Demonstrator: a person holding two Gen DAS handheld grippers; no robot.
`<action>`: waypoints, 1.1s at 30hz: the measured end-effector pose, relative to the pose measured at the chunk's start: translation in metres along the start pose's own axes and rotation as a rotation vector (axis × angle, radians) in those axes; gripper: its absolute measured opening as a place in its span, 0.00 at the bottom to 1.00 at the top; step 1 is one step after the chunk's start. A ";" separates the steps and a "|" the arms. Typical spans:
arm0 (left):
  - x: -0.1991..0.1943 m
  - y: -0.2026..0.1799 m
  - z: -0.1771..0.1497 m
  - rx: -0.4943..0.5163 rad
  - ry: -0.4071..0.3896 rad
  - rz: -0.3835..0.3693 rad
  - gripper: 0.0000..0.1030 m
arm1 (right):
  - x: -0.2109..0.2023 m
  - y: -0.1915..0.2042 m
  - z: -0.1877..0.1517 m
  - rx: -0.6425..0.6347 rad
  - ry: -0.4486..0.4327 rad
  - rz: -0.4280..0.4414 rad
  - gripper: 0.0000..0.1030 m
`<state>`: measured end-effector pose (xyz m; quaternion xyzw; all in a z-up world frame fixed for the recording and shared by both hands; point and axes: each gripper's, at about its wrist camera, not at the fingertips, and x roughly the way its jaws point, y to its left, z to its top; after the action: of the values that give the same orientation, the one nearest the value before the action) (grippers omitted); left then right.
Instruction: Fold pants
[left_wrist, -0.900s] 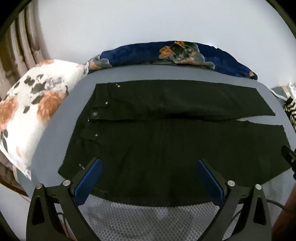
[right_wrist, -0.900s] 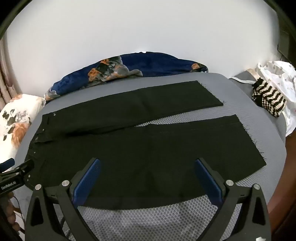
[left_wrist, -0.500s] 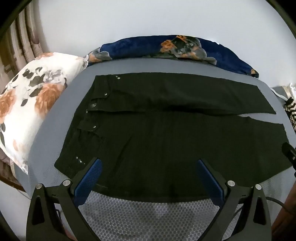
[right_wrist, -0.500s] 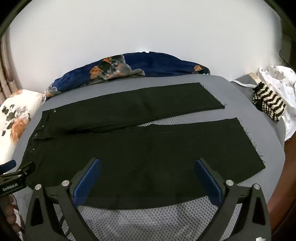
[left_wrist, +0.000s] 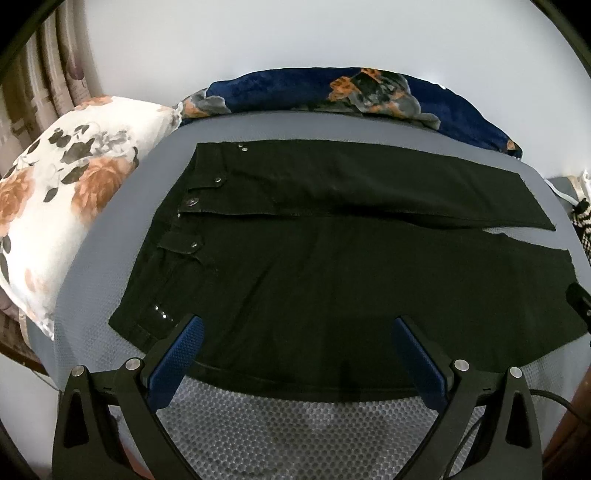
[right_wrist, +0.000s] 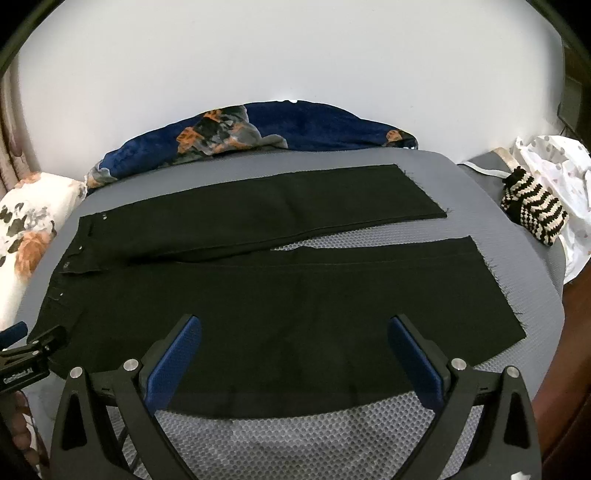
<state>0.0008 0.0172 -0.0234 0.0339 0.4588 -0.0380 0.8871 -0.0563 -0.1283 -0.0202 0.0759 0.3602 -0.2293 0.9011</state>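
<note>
black tongs (left_wrist: 295, 347); blue pads (left_wrist: 177, 360)

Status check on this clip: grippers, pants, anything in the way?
Left gripper open, empty. Right gripper open, empty. Black pants flat on grey mat, legs apart, unfolded. Nothing lying on them.

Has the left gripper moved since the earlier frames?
Yes. In its own view the floral pillow and pants have slid down and closer, so the left gripper has tilted up or advanced, jaws open.
</note>
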 end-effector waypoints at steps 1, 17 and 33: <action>0.000 0.000 0.000 -0.001 0.001 -0.002 0.98 | 0.001 0.000 0.000 -0.001 0.002 -0.004 0.98; 0.008 0.002 -0.001 -0.005 0.027 0.006 0.98 | 0.014 -0.001 -0.001 0.001 0.048 -0.042 0.98; 0.011 0.007 -0.003 -0.002 0.024 0.019 0.98 | 0.016 0.006 0.000 -0.010 0.051 -0.030 0.98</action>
<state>0.0050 0.0240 -0.0338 0.0376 0.4690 -0.0287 0.8819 -0.0433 -0.1284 -0.0315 0.0718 0.3852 -0.2388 0.8885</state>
